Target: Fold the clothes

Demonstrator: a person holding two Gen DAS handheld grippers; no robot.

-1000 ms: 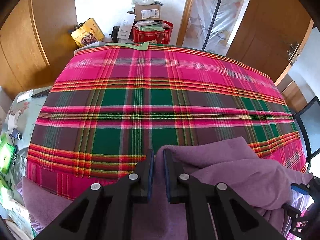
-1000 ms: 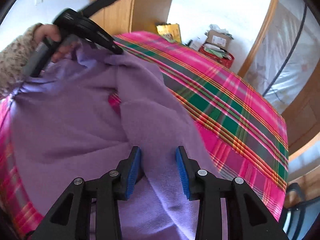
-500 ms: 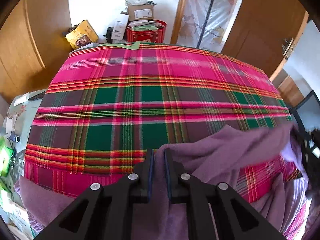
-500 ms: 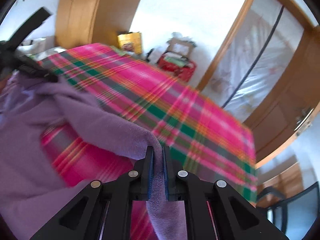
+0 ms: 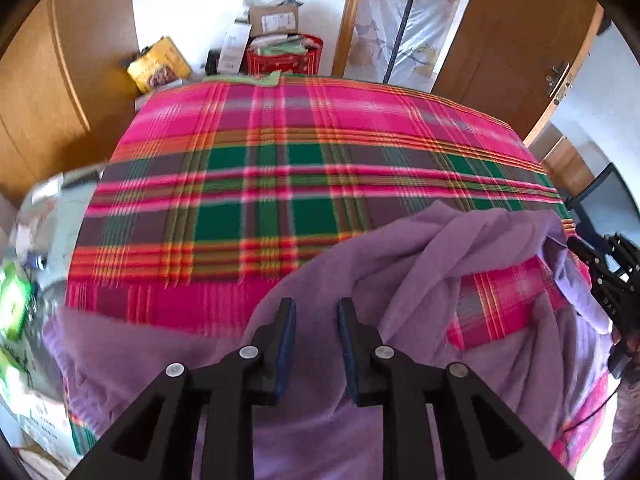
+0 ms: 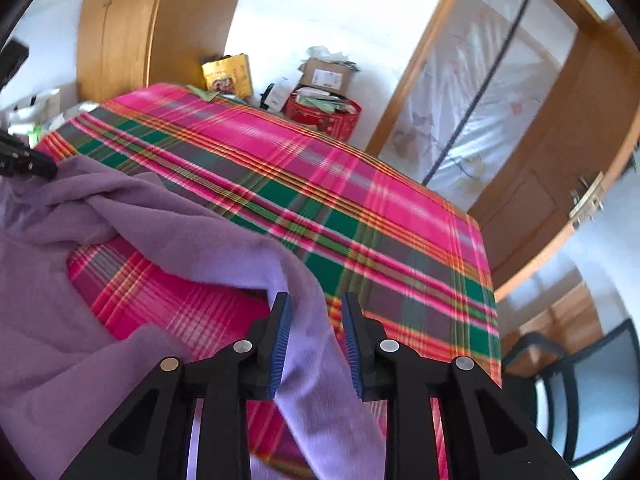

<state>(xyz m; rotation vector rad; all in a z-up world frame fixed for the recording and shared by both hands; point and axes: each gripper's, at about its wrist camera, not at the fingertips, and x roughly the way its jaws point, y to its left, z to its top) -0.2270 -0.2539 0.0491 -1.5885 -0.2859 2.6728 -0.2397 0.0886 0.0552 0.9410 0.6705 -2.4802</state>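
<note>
The step in hand looks like the spreading-out before the first fold: the purple garment (image 5: 460, 264) is lying bunched at the near edge of the plaid bed (image 5: 280, 168), partly on top and partly hanging over the side.

Left hand-held gripper (image 5: 316, 320): the jaws have just been opening and now stand apart. Purple cloth is under and between the pads (image 5: 286, 340), but the pads do not seem to press on it, so prob. it is let go.

Right hand-held gripper (image 6: 316, 316): the jaws have just been opening too and are spread. A strip of the garment, maybe a sleeve, runs between them and drops down past them. The left pad is touching or just beside the cloth; the right pad stands clear of it.

Orientation: the garment is too crumpled to say where collar or hem points. Its long axis runs approx. along the near bed edge, from one gripper to the other, w/ a ridge of cloth arching up and a patch of plaid showing through under it.

Next move, as judgement: re-grip two clear points, e.g. shoulders or hem corners, and pull them apart so the cloth lies flat on the bed. This needs finding real edges, not a pinch on the middle of the bunch, and both sides must stay level.
</note>
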